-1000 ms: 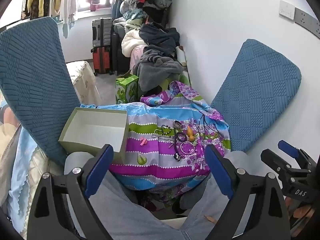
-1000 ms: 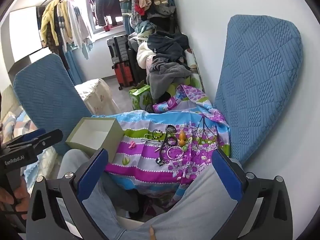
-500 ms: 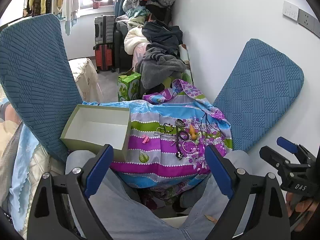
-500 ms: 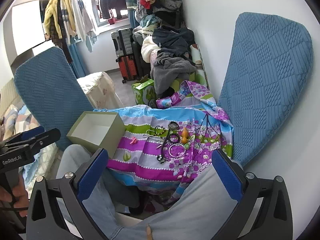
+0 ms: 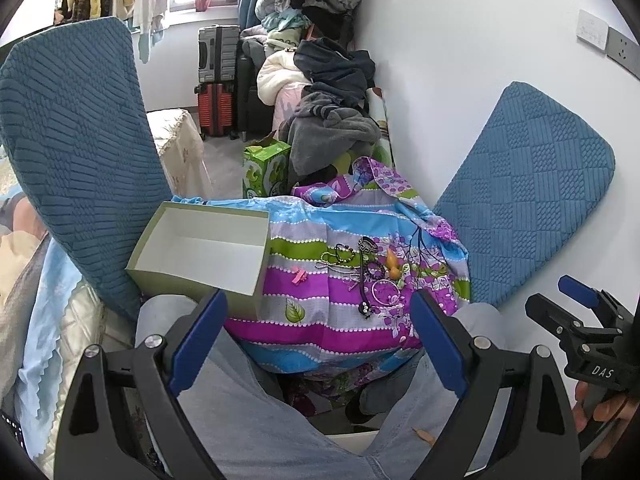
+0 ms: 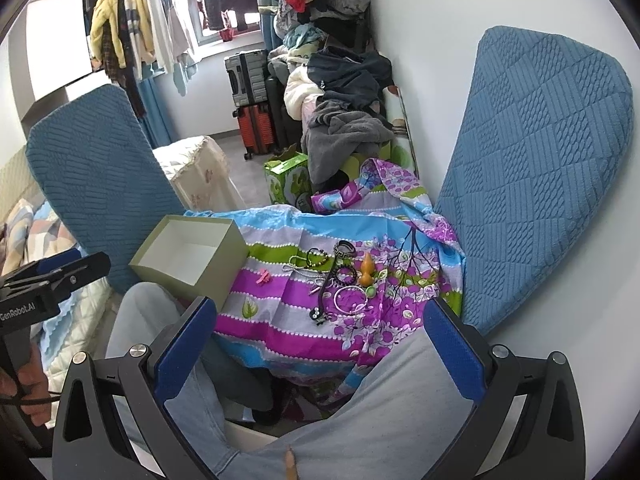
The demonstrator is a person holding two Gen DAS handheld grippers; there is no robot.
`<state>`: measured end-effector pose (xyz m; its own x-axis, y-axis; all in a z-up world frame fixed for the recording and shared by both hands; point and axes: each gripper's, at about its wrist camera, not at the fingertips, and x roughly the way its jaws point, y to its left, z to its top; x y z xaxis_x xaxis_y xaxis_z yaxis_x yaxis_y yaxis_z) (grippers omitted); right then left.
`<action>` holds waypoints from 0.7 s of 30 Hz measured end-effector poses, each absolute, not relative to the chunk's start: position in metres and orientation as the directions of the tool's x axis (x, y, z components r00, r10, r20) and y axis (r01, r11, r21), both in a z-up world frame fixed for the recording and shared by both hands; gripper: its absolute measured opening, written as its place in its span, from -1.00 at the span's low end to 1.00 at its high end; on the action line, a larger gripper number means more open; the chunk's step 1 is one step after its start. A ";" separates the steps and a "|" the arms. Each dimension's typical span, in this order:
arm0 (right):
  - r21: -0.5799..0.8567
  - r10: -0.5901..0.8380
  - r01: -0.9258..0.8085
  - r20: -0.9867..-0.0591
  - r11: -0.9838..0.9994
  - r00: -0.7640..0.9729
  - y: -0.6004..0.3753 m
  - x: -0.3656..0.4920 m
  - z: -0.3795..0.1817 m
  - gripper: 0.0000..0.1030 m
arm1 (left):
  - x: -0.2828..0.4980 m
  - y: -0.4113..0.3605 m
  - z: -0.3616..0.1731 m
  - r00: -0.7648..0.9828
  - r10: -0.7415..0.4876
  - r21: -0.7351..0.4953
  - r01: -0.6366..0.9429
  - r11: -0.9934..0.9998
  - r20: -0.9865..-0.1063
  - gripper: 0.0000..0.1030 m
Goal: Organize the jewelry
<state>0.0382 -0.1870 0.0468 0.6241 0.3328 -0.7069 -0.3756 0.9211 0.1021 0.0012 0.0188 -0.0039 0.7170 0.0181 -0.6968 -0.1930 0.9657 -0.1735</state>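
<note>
A tangle of jewelry (image 5: 368, 268) (image 6: 340, 276) lies on a striped purple, green and blue cloth (image 5: 320, 320) (image 6: 280, 320) over a low surface. It includes bead strings, a silver bangle (image 6: 350, 300), an orange gourd pendant (image 5: 392, 266) and a black cord. A small pink clip (image 5: 298, 276) lies apart, to its left. An open olive box (image 5: 180, 284) (image 6: 212, 276) with a bare white inside sits at the cloth's left end. My left gripper (image 5: 318, 298) and right gripper (image 6: 320, 306) are both open and hold nothing, hovering short of the cloth above the person's knees.
Blue padded cushions (image 5: 80, 168) (image 6: 540, 168) lean on either side of the cloth. Grey-trousered legs (image 5: 260, 400) fill the foreground. A white wall runs along the right. Behind the cloth are a green carton (image 5: 264, 168), a clothes pile and suitcases (image 6: 252, 96).
Both cameras have shifted slightly, so the scene sits a little differently in each view. The jewelry and the box have not moved. Both grippers stay open.
</note>
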 end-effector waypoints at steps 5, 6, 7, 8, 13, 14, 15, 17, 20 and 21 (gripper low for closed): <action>0.097 0.327 -0.373 -0.708 0.923 0.626 -0.187 0.036 0.043 1.00 | 0.001 0.021 -0.006 0.719 0.033 -0.166 -0.205 0.964 -0.695 0.79; 0.096 0.325 -0.372 -0.709 0.923 0.625 -0.187 0.036 0.042 1.00 | 0.000 0.022 -0.006 0.721 0.035 -0.166 -0.206 0.964 -0.692 0.79; 0.096 0.326 -0.373 -0.710 0.923 0.624 -0.187 0.035 0.041 1.00 | 0.000 0.024 -0.004 0.722 0.037 -0.165 -0.207 0.964 -0.691 0.79; 0.097 0.328 -0.375 -0.712 0.922 0.621 -0.187 0.036 0.040 1.00 | 0.001 0.024 -0.006 0.722 0.042 -0.165 -0.213 0.963 -0.691 0.79; 0.093 0.323 -0.374 -0.717 0.923 0.618 -0.185 0.035 0.035 1.00 | 0.001 0.023 -0.009 0.723 0.047 -0.158 -0.214 0.964 -0.689 0.79; 0.091 0.321 -0.374 -0.716 0.923 0.620 -0.184 0.035 0.035 1.00 | 0.001 0.024 -0.010 0.724 0.048 -0.159 -0.215 0.964 -0.688 0.79; 0.088 0.319 -0.372 -0.715 0.924 0.622 -0.184 0.035 0.035 1.00 | 0.000 0.021 -0.009 0.724 0.051 -0.158 -0.218 0.963 -0.688 0.79; 0.085 0.314 -0.367 -0.713 0.926 0.627 -0.184 0.034 0.034 1.00 | 0.000 0.022 -0.011 0.723 0.051 -0.163 -0.222 0.961 -0.689 0.79; 0.089 0.312 -0.359 -0.711 0.929 0.631 -0.186 0.033 0.033 1.00 | 0.001 0.022 -0.012 0.724 0.049 -0.165 -0.222 0.961 -0.688 0.79; 0.090 0.311 -0.356 -0.710 0.930 0.632 -0.187 0.033 0.032 1.00 | -0.001 0.023 -0.011 0.724 0.049 -0.164 -0.221 0.961 -0.688 0.79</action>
<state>0.0332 -0.1870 0.0324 0.6317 0.3110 -0.7100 -0.3563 0.9300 0.0904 -0.0012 0.0229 -0.0108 0.7244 0.0493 -0.6876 -0.2210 0.9614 -0.1639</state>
